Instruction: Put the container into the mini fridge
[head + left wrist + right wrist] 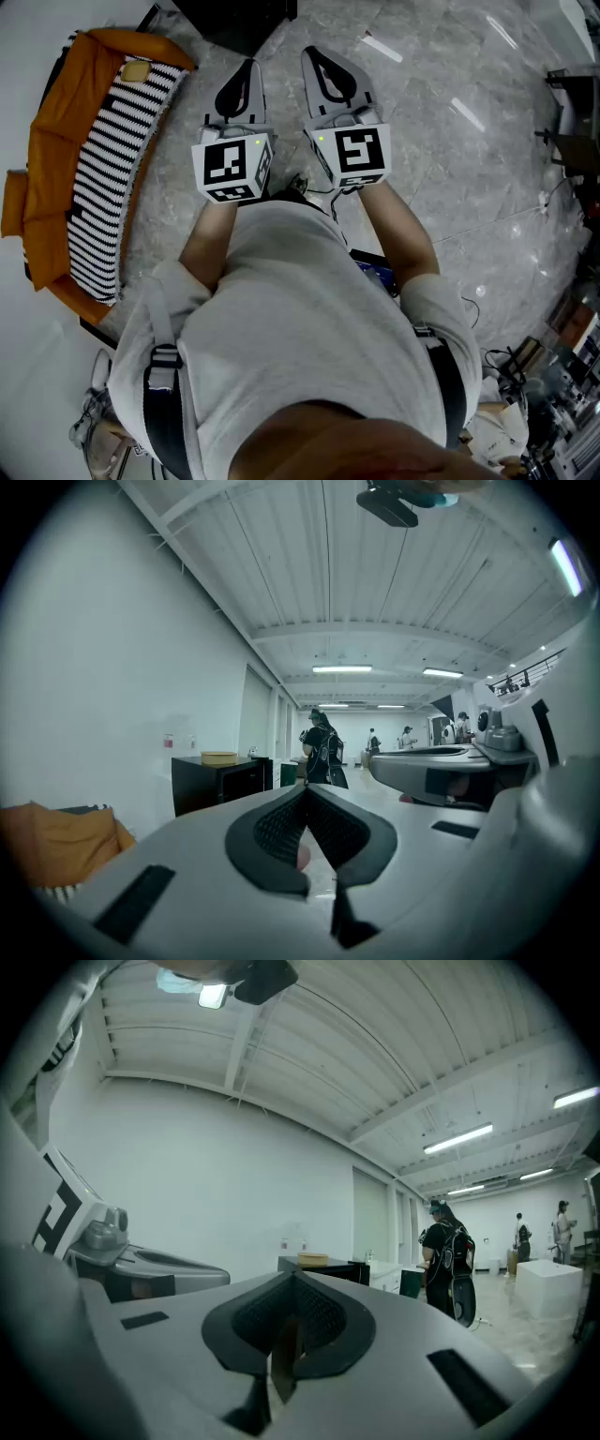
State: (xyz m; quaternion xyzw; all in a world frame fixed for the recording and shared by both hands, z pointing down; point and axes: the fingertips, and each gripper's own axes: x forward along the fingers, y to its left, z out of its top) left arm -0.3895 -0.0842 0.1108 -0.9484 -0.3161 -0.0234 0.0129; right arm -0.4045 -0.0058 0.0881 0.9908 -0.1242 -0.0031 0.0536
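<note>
A shallow tan container [219, 757] rests on top of a low black unit [217, 785] by the white wall, far ahead of both grippers. The same container [313, 1259] and black unit [330, 1269] appear in the right gripper view. In the head view only a dark corner of the unit [239, 19] shows at the top edge. My left gripper [246, 73] and right gripper [321, 61] are held side by side in front of the person's chest, pointing forward. Both are shut with nothing between the jaws. The left gripper [306, 790] and right gripper [293, 1278] touch nothing.
An orange sofa [42, 150] with a black-and-white striped cover [112, 159] stands at the left. A person with a backpack [323, 752] stands farther down the room, with others behind. Grey marble floor [469, 141] spreads ahead and right. Cables and equipment [553, 375] crowd the lower right.
</note>
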